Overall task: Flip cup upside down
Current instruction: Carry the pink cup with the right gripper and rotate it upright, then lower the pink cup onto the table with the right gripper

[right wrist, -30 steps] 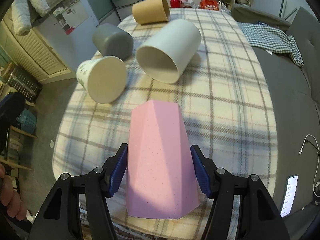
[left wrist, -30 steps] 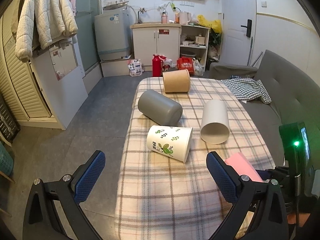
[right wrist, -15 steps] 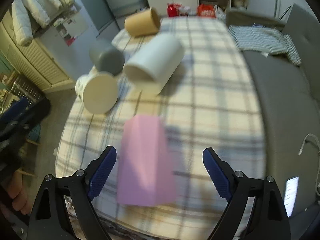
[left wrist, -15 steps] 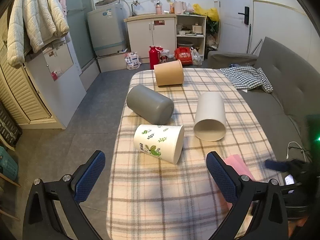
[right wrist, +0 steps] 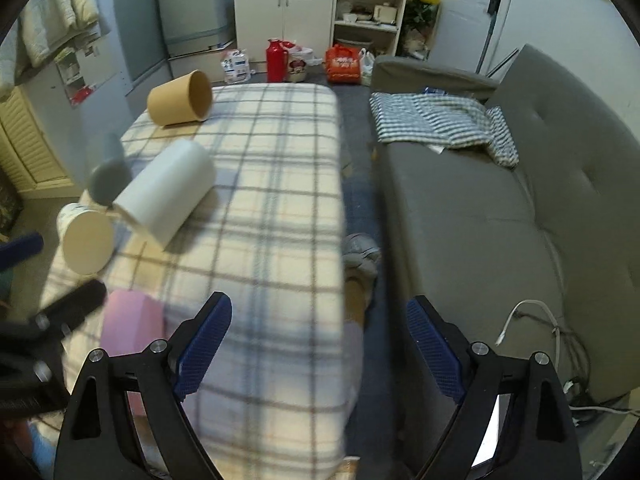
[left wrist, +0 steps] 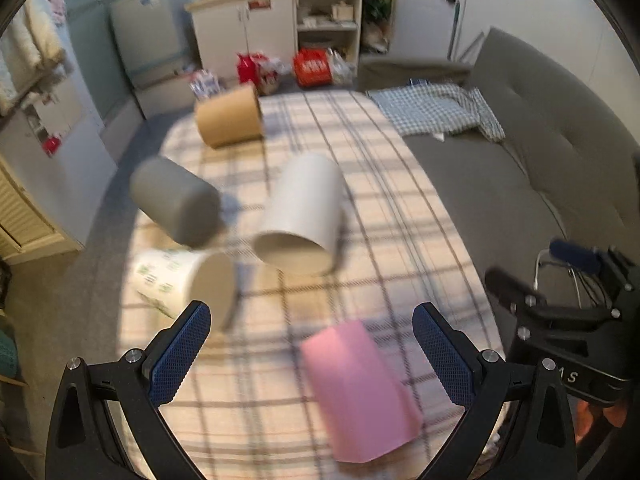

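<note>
A pink faceted cup (left wrist: 360,390) stands upside down near the front edge of the plaid-covered table (left wrist: 360,184); it also shows at the lower left of the right wrist view (right wrist: 128,326). My left gripper (left wrist: 312,354) is open, its fingers wide on either side of the pink cup, not touching it. My right gripper (right wrist: 320,356) is open and empty over the table's right edge, to the right of the pink cup. It shows in the left wrist view (left wrist: 560,300) at the far right.
Four more cups lie on their sides: white (left wrist: 302,216), grey (left wrist: 176,206), leaf-printed (left wrist: 180,282), brown (left wrist: 230,120). A grey sofa (right wrist: 500,200) with a checked cloth (right wrist: 440,120) is right of the table. A cable (right wrist: 528,316) lies on the sofa.
My right gripper let go of the pink cup, opened and swung right, away from it. My left gripper moved right and forward until the pink cup lies between its open fingers.
</note>
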A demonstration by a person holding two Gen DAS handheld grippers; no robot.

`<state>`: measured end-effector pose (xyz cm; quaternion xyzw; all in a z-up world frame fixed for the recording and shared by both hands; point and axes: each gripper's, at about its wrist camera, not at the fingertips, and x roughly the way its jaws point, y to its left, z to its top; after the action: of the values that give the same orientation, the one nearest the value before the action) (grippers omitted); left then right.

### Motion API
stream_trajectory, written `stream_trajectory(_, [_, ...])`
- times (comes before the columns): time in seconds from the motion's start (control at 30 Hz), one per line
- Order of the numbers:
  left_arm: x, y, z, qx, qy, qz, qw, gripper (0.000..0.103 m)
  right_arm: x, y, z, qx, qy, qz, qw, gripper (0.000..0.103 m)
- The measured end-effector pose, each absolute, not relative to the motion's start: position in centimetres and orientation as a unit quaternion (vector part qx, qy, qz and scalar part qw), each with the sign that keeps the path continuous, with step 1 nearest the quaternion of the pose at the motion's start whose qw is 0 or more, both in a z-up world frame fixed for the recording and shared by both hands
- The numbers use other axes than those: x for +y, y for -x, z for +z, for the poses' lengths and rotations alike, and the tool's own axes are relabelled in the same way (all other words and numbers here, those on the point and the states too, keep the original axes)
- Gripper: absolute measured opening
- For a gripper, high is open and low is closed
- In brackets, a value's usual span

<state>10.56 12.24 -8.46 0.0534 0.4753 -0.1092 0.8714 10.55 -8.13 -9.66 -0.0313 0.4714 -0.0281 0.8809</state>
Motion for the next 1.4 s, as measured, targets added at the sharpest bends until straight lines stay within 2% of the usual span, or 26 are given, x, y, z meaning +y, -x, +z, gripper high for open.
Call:
stream_trajectory(0.5, [11.5,-12.9,-13.5,0.580,-0.019,-0.115,0.806,0.102,-8.3,-13.1,-11.9,0.476,0.033,-0.030,0.878,0.090])
stream_trajectory(0.6, [11.3,-13.0,-13.9,0.593,-0.018,-0.128,0.795,0.087,-8.2,-13.0,-12.3,0.480,0.028,-0.028,0.876,0.090])
stream_trajectory(0.67, [11.2,-13.1,-14.1,0.603,-0.014,-0.140,0.785,0.070,-8.2,-12.9,-12.5,0.481,0.024,-0.025,0.876,0.090])
stream_trajectory(0.77, [11.4,-13.0,-14.0,0.606,-0.006,-0.146,0.782,0.060,-8.0,-12.9,-12.3,0.479,0.026,-0.023,0.877,0.090])
stream_trajectory(0.93, [12.0,-12.7,-12.7,0.595,0.005,-0.151,0.789,0.058,-7.7,-12.6,-11.3,0.466,0.030,-0.026,0.884,0.090])
stream_trajectory(1.4, [13.1,-11.4,-7.5,0.499,-0.031,-0.139,0.855,0.056,-6.9,-10.3,-9.6,0.443,0.039,-0.027,0.895,0.090])
